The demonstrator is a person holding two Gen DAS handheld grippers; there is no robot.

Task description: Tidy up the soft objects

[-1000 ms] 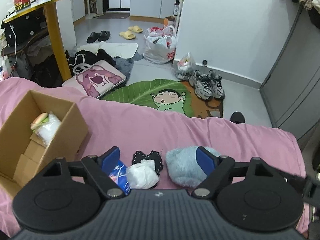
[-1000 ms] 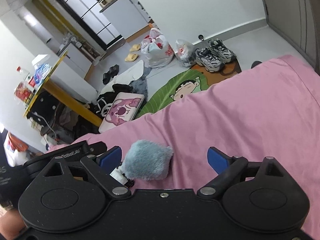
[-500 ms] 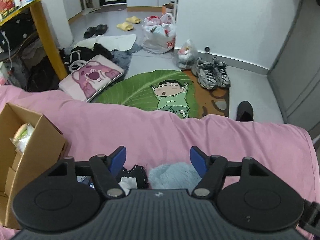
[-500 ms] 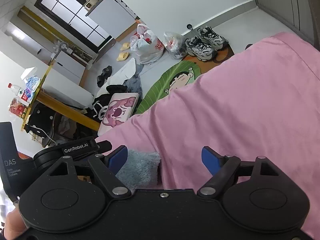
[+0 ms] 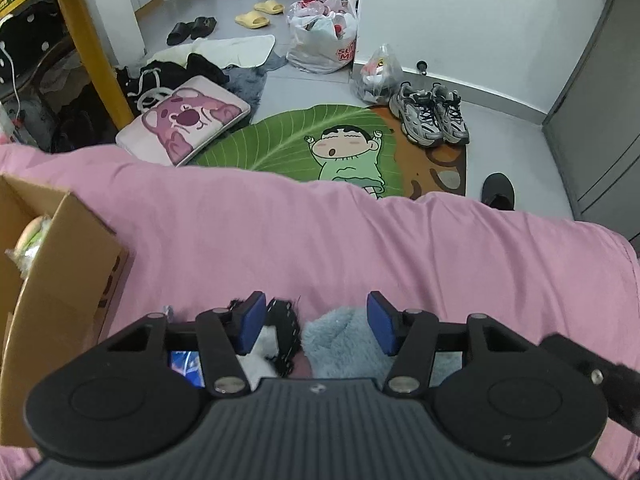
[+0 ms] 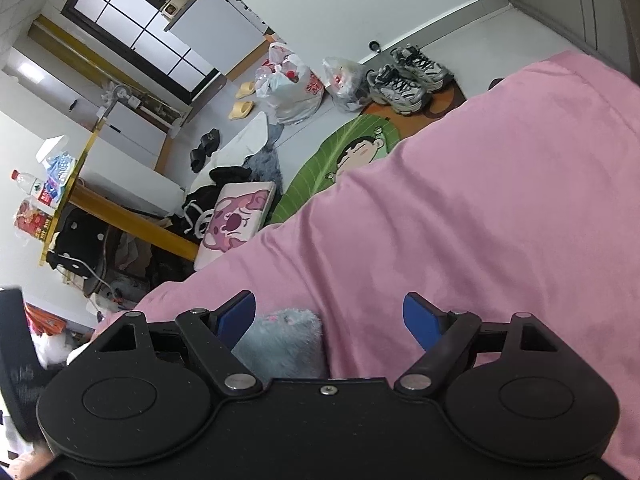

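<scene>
On the pink bedsheet point(image 5: 360, 240) lie a fluffy grey-blue soft thing point(image 5: 344, 340) and a black-and-white soft thing point(image 5: 280, 330). My left gripper point(image 5: 316, 322) hangs low over both with its jaws closing. Both things sit between the blue pads point(image 5: 252, 322), and I see no pad pressing on them. A blue packet point(image 5: 184, 362) peeks out under the left finger. My right gripper point(image 6: 328, 318) stands open over the sheet. The fluffy thing point(image 6: 280, 340) lies just inside its left finger, and the right pad is well apart from it.
An open cardboard box point(image 5: 60, 280) stands on the bed at the left with a bagged plush point(image 5: 32, 240) inside. Beyond the bed edge the floor holds a leaf rug point(image 5: 300, 140), a pink cushion point(image 5: 184, 120), sneakers point(image 5: 428, 116) and plastic bags point(image 5: 324, 36).
My left gripper has sunk over the soft things and its jaws have narrowed around them. My right gripper has dropped and rolled, its jaws a little narrower, and the fluffy thing now sits lower in its view.
</scene>
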